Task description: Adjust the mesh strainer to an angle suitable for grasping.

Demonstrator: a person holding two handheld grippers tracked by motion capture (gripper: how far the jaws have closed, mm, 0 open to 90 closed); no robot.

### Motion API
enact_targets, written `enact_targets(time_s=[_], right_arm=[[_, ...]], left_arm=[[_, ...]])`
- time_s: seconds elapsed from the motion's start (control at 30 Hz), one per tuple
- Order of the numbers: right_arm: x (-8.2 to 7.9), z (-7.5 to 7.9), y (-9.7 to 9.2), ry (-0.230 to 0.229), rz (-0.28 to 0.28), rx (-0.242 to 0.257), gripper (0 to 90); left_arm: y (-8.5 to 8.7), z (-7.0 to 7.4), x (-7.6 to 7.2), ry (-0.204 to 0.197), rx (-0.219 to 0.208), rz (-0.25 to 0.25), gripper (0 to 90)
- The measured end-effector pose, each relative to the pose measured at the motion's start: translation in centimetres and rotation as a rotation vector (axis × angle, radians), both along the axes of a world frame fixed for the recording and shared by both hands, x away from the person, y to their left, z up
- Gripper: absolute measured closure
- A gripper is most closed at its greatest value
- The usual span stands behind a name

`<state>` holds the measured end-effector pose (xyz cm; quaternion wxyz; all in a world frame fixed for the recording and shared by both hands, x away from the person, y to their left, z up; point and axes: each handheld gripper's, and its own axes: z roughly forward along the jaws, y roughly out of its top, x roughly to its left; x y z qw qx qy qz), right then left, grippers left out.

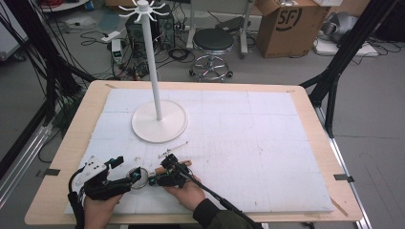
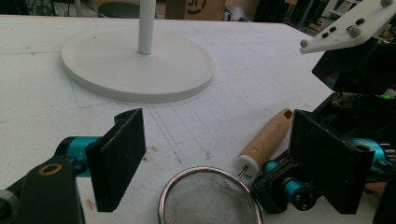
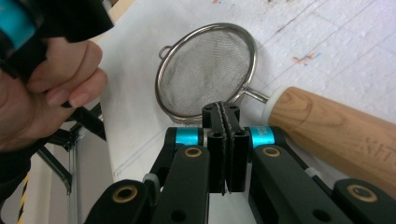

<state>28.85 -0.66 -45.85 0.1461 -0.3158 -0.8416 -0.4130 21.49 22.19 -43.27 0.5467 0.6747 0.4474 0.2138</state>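
Now the right gripper (image 3: 224, 116), jaws pinched on the strainer (image 3: 205, 70) rim, steadies it; left gripper (image 2: 224, 158) gapes empty alongside, probably next lifting toward the stand (image 1: 159, 121).

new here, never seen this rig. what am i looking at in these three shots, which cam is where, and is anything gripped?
No robot: a person holds a two-jaw tool in each hand. The high view looks down on the table; the other two cameras ride on the grippers. The left gripper has its jaws wide apart above a small mesh strainer with a wooden handle, lying on the white foam sheet. The right gripper is pressed shut at the strainer's rim; whether it pinches the rim I cannot tell. Further back stands a white hook stand.
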Motion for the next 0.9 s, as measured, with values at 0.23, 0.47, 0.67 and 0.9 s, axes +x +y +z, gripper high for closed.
enact_targets(time_s=[0.23,0.47,0.67,0.9], right_arm=[[-0.2,0.6,-2.2,-0.022,-0.023,-0.005,89.4],[-0.5,0.8,-8.1,-0.025,-0.105,0.003,89.4],[0.2,0.9,-13.6,-0.035,-0.224,-0.005,89.4],[1.9,0.5,-14.9,-0.002,-0.296,0.048,89.4]], left_arm=[[0.1,0.0,0.0,0.000,0.002,0.004,19.5],[-0.1,0.0,-0.1,0.002,0.006,0.004,19.6],[-0.2,0.0,-0.1,0.003,0.012,0.003,19.8],[-0.5,-0.1,0.0,0.005,0.020,-0.005,19.8]])
